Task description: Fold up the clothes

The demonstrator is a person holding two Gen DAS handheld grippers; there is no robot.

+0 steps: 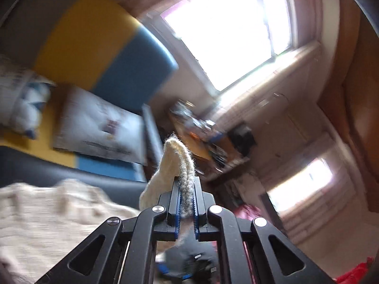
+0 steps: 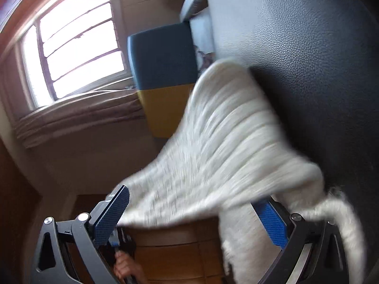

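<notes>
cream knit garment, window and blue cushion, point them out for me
cream knit garment (image 2: 220, 142), right wrist view, middle of the spread fabric
window (image 1: 227, 30), left wrist view, bright pane
blue cushion (image 2: 163, 54), right wrist view, its face

My right gripper (image 2: 193, 215) stands wide apart, but the knit (image 2: 213, 142) drapes across the gap and over its right finger, so nothing passes there. Right of the knit the dark cushion (image 2: 308, 59) walls me in; left of it, toward the window (image 2: 78, 47), the air is free. Below the knit a hand (image 2: 125, 271) sits close. On my left, the knit (image 1: 176, 165) fills the closed jaws; left of it more knit (image 1: 54, 215) lies heaped, and right of it stands a cluttered table (image 1: 203, 139).
</notes>
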